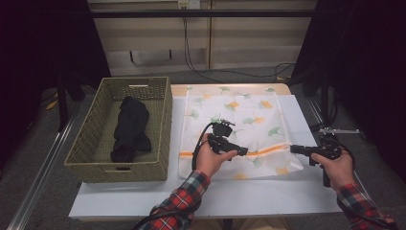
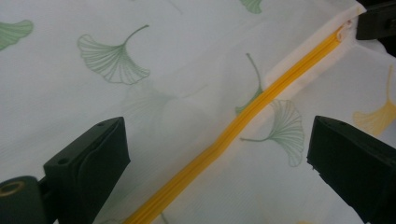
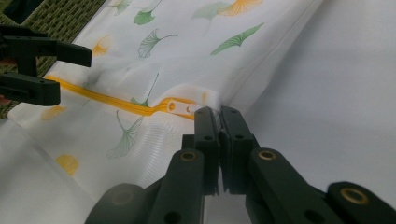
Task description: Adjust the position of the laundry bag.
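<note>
A white mesh laundry bag [image 1: 234, 127] printed with ginkgo leaves is spread flat on the tabletop [image 1: 249, 196], filling the centre of the high view, with a woven basket [image 1: 163, 124] holding a dark garment [image 1: 130, 127] at the left of the frame. The bag's yellow zipper [image 1: 268, 151] is laid as a long line across the lower part of the bag, running from lower left to right in the high view, so its long axis joins the two hands. The right hand-held gripper [image 1: 293, 149] is seen closed on the bag's edge at the right end of the zipper; in the right gripper view [image 3: 218, 116] its jaws are pressed together on the fabric just right of the zipper pull [image 3: 177, 107]. The left hand-held gripper [image 1: 245, 152] is held wide, nothing between its jaws, and is poised over the zipper's middle; in the left gripper view the zipper [image 2: 243, 119] passes diagonally between the spread jaws toward the upper right. The pull therefore lies to the right of the left hand-held gripper, along the zipper line, and is judged the likely target. The pull's closeness to the right jaws is given by the right gripper view; the jaw-to-zipper alignment by the left gripper view
</note>
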Demonstrator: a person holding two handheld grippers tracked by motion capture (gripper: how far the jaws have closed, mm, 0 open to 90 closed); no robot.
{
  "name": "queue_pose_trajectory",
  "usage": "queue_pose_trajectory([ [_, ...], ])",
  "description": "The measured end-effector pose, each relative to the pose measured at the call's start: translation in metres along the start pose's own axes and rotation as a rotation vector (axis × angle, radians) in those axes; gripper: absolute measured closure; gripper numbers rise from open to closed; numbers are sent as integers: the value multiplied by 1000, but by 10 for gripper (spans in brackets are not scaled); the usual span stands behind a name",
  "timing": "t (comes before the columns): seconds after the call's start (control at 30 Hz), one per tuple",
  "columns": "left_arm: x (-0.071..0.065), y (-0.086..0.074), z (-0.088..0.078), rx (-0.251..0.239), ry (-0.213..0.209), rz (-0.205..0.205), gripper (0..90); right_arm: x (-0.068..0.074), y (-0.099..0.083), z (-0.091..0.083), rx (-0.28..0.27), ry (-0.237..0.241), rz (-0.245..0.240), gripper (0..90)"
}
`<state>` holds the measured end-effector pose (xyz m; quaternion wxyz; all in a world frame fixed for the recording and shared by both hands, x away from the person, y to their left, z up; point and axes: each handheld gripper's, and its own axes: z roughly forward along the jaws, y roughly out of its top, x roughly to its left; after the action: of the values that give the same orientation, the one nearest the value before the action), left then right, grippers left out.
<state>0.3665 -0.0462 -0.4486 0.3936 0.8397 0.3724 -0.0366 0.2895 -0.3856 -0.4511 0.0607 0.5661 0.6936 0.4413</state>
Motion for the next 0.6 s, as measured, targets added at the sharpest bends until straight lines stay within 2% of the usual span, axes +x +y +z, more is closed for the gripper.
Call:
queue_pose_trajectory([
  [0.1, -6, 3, 5, -2, -42, 13, 23, 2, 1, 0, 2, 2, -2, 868],
  [0.23, -10, 7, 7, 12, -43, 36, 54, 4, 1, 0, 4, 2, -15, 868],
  [0.3, -14, 9, 9, 7, -45, 32, 75, 4, 1, 0, 5, 1, -15, 868],
  [0.33, -15, 10, 10, 12, -48, 47, 75, 4, 1, 0, 5, -1, -14, 868],
  [0.37, -17, 11, 11, 3, -55, 38, 93, 5, 1, -1, 3, -2, -17, 868],
  [0.4, -21, 13, 14, 11, -59, 64, 119, 6, 1, -1, 3, -2, -15, 868],
  [0.5, -28, 17, 17, -3, -60, 72, 165, 7, 2, -1, -4, 0, -27, 868],
  [0.6, -31, 20, 18, 5, -77, 93, 242, 7, 2, -1, -4, 1, -28, 868],
])
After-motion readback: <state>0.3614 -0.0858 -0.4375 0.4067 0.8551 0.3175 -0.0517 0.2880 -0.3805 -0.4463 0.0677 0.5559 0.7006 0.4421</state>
